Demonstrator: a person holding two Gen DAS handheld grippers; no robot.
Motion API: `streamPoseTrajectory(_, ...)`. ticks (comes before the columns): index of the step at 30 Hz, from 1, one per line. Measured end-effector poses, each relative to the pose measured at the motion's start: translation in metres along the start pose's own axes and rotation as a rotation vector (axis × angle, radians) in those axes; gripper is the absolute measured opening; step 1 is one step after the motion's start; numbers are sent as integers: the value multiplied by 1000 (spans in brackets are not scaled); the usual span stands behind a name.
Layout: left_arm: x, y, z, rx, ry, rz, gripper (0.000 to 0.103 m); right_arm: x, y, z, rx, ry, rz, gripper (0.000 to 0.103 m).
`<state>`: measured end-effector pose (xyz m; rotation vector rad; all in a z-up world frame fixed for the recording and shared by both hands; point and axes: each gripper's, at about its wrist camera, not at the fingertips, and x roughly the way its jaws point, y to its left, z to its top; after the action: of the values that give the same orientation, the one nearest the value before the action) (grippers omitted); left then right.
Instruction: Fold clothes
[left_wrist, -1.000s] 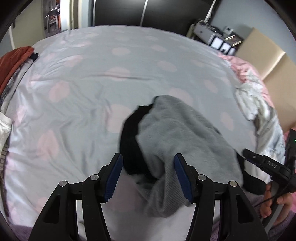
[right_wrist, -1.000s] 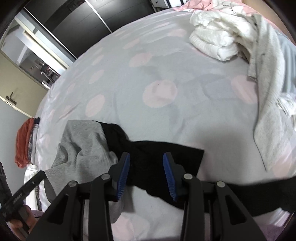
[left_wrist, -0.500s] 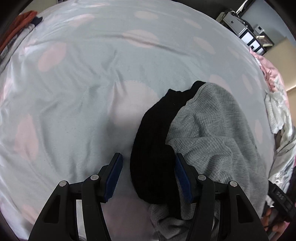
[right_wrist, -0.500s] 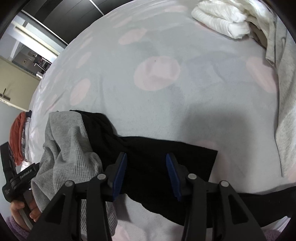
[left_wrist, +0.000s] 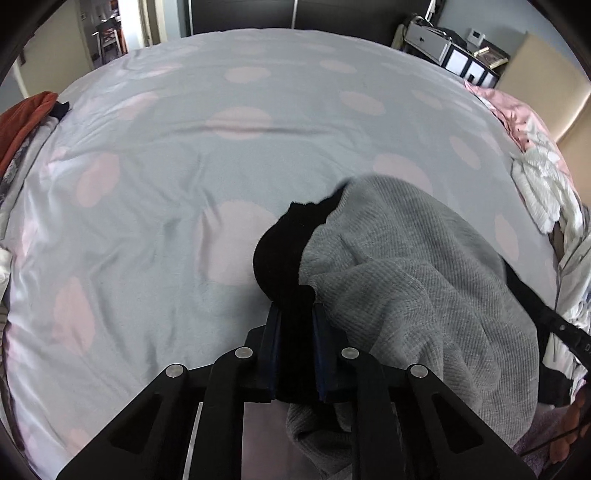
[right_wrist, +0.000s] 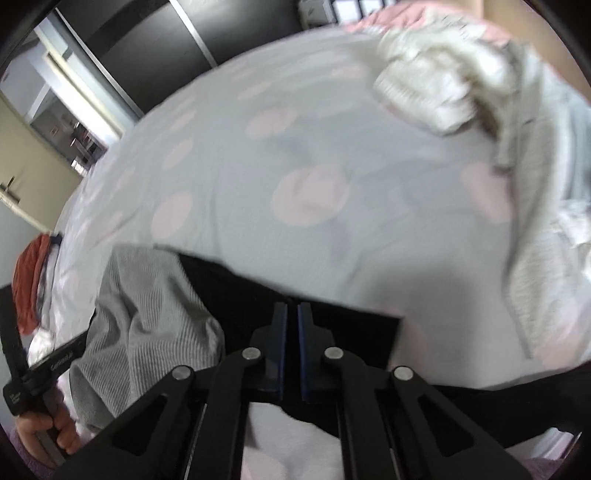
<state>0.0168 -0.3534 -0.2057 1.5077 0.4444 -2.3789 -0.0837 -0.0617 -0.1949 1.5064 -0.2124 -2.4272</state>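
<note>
Both pairs of jaws are pinching black cloth: the left gripper (left_wrist: 295, 314) has its jaws clamped on a thick bunched end of the black garment (left_wrist: 282, 243), with the blue pads pressed into the fabric on either side, while the right gripper (right_wrist: 291, 314) has its jaws drawn almost together over a thin flat layer of the same black garment (right_wrist: 351, 328) near its straight edge

From the left wrist view, a grey ribbed knit garment (left_wrist: 417, 291) lies draped over the black one to the right of the jaws, covering most of it, so that only a rounded black lobe shows ahead of the pads. The right wrist view shows what that hides: the black cloth runs as a wide flat panel across the bed, with the grey knit (right_wrist: 147, 306) heaped on its left end

Everything lies on a bed with a pale grey cover with pink spots (left_wrist: 207, 155). A rust-red folded stack (left_wrist: 22, 122) sits at the far left edge, and a pile of white and cream laundry (right_wrist: 436, 92) lies at the right, blurred in the right wrist view. That view alone shows the person's left hand (right_wrist: 48, 424) around the other tool's handle
</note>
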Motion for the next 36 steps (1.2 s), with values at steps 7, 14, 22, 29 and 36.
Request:
streamPoseTrajectory(7, -32, -4, -5, 43, -113, 95, 13, -23, -39, 3, 179, -89, -150, 5)
streamPoseTrajectory(14, -76, -10, 3, 107, -247, 156, 13, -45, -44, 5, 155, -117, -182, 5)
streamPoseTrajectory(22, -154, -12, 65, 72, -416, 93, 13, -108, -21, 36, 101, -257, -154, 4)
streamPoseTrajectory(29, -237, -28, 93, 128, -591, 49, 13, -176, 2, 71, 50, -462, -120, 4)
streamPoseTrajectory(36, -144, -13, 61, 168, -321, 74, 13, -109, -24, 51, 75, -236, -133, 4)
